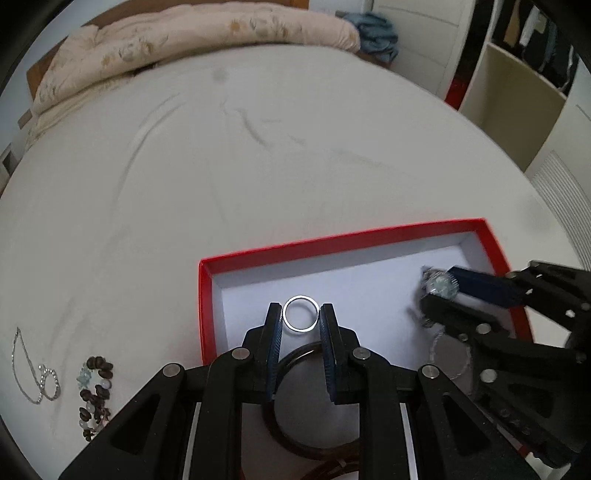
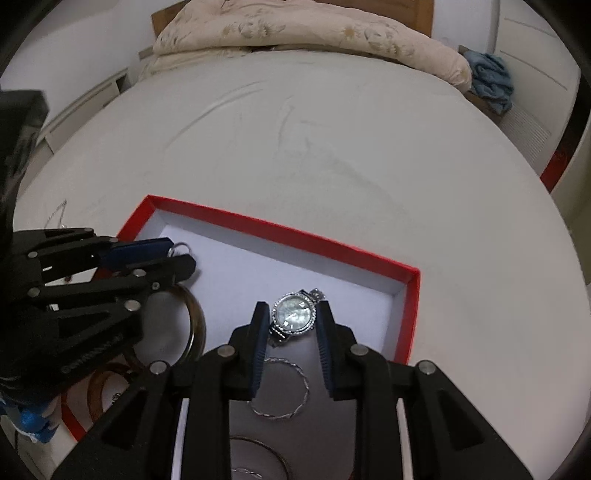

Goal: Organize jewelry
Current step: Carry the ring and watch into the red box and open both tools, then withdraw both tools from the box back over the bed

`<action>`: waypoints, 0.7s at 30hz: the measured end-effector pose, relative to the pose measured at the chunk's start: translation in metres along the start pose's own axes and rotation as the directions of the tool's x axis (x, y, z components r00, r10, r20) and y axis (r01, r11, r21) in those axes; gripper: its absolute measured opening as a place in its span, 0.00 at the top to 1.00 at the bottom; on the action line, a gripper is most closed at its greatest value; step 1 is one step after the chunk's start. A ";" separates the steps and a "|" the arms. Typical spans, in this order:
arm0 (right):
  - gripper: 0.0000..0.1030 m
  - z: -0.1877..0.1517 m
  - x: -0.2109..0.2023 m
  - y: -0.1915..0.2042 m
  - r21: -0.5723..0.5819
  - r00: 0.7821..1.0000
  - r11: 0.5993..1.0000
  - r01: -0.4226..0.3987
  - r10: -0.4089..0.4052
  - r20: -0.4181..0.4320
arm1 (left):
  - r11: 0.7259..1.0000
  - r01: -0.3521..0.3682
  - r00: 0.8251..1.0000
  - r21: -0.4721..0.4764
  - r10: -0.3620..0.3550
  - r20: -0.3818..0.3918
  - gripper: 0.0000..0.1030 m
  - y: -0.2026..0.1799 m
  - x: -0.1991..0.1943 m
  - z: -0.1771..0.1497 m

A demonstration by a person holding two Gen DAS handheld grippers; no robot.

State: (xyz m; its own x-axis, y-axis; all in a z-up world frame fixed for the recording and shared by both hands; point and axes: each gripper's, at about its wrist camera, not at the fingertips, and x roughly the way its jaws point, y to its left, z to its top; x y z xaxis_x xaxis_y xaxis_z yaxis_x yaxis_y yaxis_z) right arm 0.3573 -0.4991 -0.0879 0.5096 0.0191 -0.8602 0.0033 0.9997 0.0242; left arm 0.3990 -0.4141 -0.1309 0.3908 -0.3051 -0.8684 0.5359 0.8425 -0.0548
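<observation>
A red box (image 1: 391,229) with a white floor lies on the bed; it also shows in the right wrist view (image 2: 280,229). My left gripper (image 1: 301,314) is shut on a silver ring (image 1: 300,300) and holds it over the box. My right gripper (image 2: 293,314) is shut on a silver watch (image 2: 294,314) with a pale dial, over the box's right part; the watch also shows in the left wrist view (image 1: 439,285). A dark brown bangle (image 2: 195,325), a twisted silver bangle (image 2: 291,410) and an amber bangle (image 2: 96,387) lie in the box.
On the sheet left of the box lie a thin silver chain (image 1: 35,380) and a brown bead bracelet (image 1: 95,391). A folded beige quilt (image 1: 184,37) and blue cloth (image 1: 376,33) lie at the far end of the bed. Shelves (image 1: 517,81) stand to the right.
</observation>
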 end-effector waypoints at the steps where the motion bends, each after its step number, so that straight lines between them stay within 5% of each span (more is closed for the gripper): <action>1: 0.76 0.001 0.000 -0.001 -0.004 1.000 1.000 0.009 -0.009 -0.004 | 1.000 0.003 1.000 -0.010 -0.003 -0.002 0.80 0.002 0.001 0.002; 12: 0.65 -0.012 -0.042 -0.002 0.018 0.998 0.997 0.069 -0.070 0.008 | 0.996 0.069 0.997 -0.057 -0.067 0.037 0.71 0.014 -0.043 -0.008; 21: 0.65 -0.040 -0.144 0.039 0.031 0.994 0.998 0.052 -0.055 0.097 | 0.998 0.021 0.986 -0.053 -0.011 0.169 0.63 0.032 -0.172 -0.052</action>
State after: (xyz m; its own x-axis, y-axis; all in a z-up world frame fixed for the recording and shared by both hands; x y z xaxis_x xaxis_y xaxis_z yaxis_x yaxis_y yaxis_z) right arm 0.2492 -0.4620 0.0168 0.5896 -0.0374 -0.8069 0.0563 0.9984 -0.0051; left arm 0.3097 -0.3116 -0.0089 0.5053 -0.3853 -0.7721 0.5036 0.8583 -0.0987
